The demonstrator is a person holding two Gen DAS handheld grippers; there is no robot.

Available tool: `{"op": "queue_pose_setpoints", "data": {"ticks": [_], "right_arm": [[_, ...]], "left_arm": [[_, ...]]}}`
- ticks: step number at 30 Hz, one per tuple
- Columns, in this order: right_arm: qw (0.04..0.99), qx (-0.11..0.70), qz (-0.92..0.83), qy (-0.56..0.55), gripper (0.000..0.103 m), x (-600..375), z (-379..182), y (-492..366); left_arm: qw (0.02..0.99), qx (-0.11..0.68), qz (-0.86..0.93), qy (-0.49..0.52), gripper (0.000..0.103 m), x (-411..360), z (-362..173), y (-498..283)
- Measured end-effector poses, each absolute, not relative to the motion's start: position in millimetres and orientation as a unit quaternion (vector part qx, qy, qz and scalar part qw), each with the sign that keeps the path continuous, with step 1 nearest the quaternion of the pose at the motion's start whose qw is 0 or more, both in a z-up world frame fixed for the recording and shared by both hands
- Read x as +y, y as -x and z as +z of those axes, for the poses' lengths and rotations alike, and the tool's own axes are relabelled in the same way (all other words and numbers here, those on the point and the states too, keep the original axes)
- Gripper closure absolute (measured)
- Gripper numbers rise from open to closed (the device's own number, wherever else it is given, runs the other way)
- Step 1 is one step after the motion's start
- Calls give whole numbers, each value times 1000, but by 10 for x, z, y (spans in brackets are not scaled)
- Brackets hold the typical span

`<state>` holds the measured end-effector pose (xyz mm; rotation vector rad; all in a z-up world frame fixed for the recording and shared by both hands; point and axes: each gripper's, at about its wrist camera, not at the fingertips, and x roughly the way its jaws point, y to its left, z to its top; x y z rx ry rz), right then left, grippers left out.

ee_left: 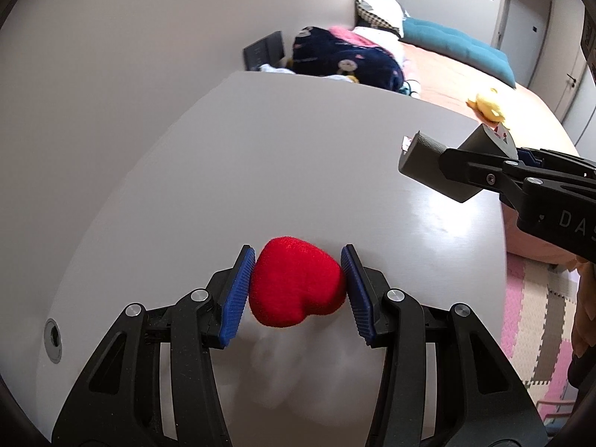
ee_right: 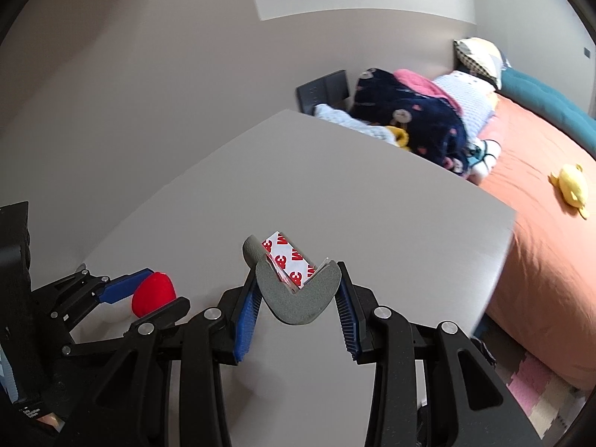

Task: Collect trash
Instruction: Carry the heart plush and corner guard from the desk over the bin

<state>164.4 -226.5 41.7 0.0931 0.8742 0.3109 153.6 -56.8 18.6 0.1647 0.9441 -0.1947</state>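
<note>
My left gripper (ee_left: 296, 287) is shut on a red fuzzy foam heart (ee_left: 296, 288) and holds it just above the white table (ee_left: 298, 171); both blue pads touch its sides. It also shows in the right wrist view (ee_right: 152, 294). My right gripper (ee_right: 298, 298) is shut on a grey L-shaped foam corner guard (ee_right: 298, 300) with red-and-white adhesive backing (ee_right: 285, 257), held above the table. In the left wrist view that guard (ee_left: 432, 164) hangs at the right, over the table's right edge.
A bed with an orange sheet (ee_right: 540, 223), a teal cushion (ee_left: 454, 44), piled clothes (ee_right: 409, 119) and a yellow plush toy (ee_right: 571, 186) lies beyond the table. A cable hole (ee_left: 52, 337) sits in the table's left corner. Pink and beige floor mats (ee_left: 536, 335) lie at the right.
</note>
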Motion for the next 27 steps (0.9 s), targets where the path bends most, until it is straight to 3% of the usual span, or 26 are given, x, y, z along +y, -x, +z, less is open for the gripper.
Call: {"op": "queue_pose_setpoints", "data": {"ticks": [27], "right_arm": [[908,405,58,-90,63,-3547,434,-1100]], "left_arm": [[873,442,-172,-115,55,-1640,187,-1261]]}}
